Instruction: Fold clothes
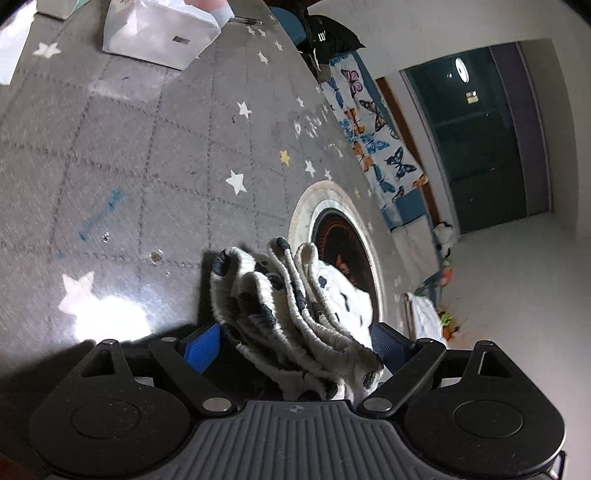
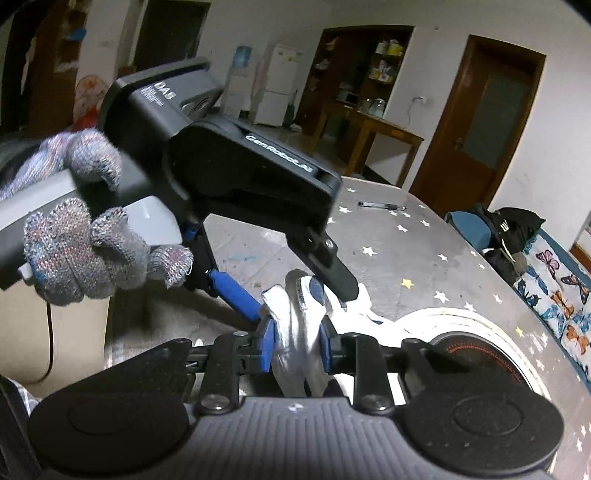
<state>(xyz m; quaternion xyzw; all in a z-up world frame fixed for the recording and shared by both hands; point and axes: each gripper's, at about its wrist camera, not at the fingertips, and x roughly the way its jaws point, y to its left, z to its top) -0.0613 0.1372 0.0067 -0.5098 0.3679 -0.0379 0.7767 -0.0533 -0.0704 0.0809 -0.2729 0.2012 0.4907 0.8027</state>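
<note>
While both the left gripper [image 1: 295, 343] and right gripper [image 2: 297, 347] pinch the bunched white garment [image 1: 295, 295] at lower centre, folding looks barely begun.

A lived-in home — fridge [image 2: 277, 85], wooden table [image 2: 373, 127], butterfly bedding [image 1: 373, 136].

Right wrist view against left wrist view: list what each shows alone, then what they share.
Only the right wrist view shows the gloved hand holding the left tool, the wooden door, the fridge and the right tool pinching the cloth.

Only the left wrist view shows the white bag, the dark glass door and the cloth's many bunched folds.

Both show the white dark-spotted garment, the grey star-patterned cover, the round mat, the pen and the butterfly sheet.
</note>
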